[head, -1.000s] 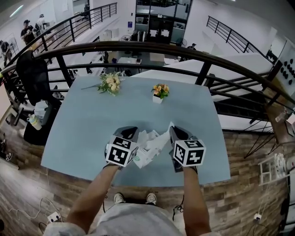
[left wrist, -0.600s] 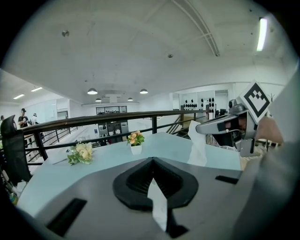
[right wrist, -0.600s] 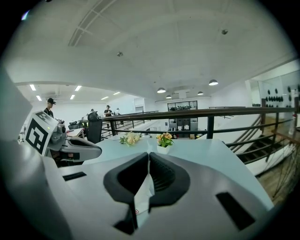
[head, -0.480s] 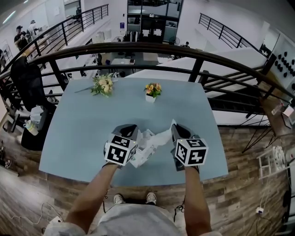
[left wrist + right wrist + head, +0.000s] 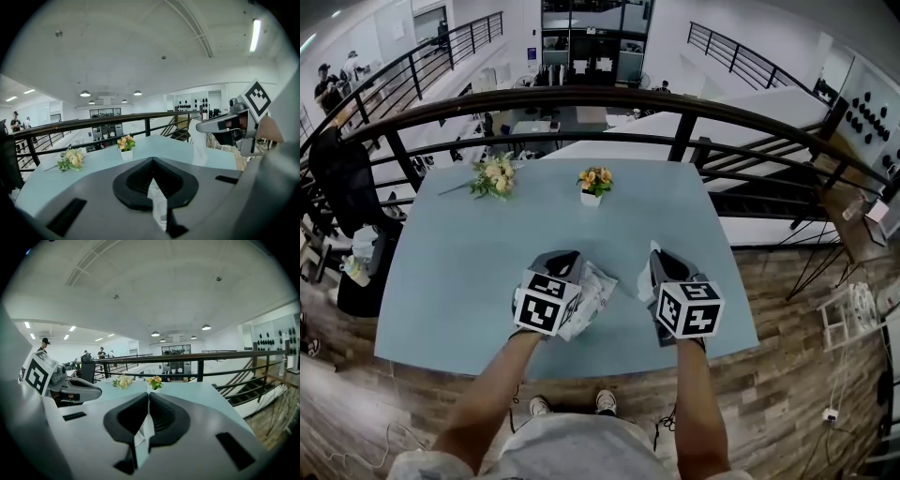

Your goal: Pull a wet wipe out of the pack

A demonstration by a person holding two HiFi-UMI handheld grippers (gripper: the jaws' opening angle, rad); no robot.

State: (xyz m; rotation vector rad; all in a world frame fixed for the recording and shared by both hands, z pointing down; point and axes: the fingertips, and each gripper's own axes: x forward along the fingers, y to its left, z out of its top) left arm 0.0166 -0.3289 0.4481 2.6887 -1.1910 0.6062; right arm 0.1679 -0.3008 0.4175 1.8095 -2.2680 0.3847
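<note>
**Head view.** Surface (image 5: 459,272): pale blue, matte, roughly square top with rounded corners, standing on a mezzanine with wood-plank floor (image 5: 787,300). Curved black metal railing (image 5: 581,96) runs behind it; an open white hall lies below. At the far edge are a loose bouquet (image 5: 493,175) of cream flowers lying flat, and a small white pot (image 5: 593,186) of orange blooms, upright. Left gripper (image 5: 561,265): grey shell, black-and-white marker cube, clenched on the pack (image 5: 591,302). The pack is soft, crinkled white film with faint green print, held near the surface's near edge. Right gripper (image 5: 662,267): same build, pinching the wet wipe (image 5: 646,281), a thin white sheet that shows as a small fold beside the gripper, clear of the pack.

**Left gripper view.** Left gripper (image 5: 152,164): black ribbed pads drawn together, with the pack's white edge (image 5: 158,201) caught between them. The right gripper (image 5: 220,125) is in profile at right (cube uppermost).

**Right gripper view.** Right gripper (image 5: 148,397): pads closed, with the wipe (image 5: 143,434) nipped in the seam as a folded white strip. The left gripper (image 5: 82,391) is at left. Flowers, railing and white ceiling with round lamps lie beyond.
</note>
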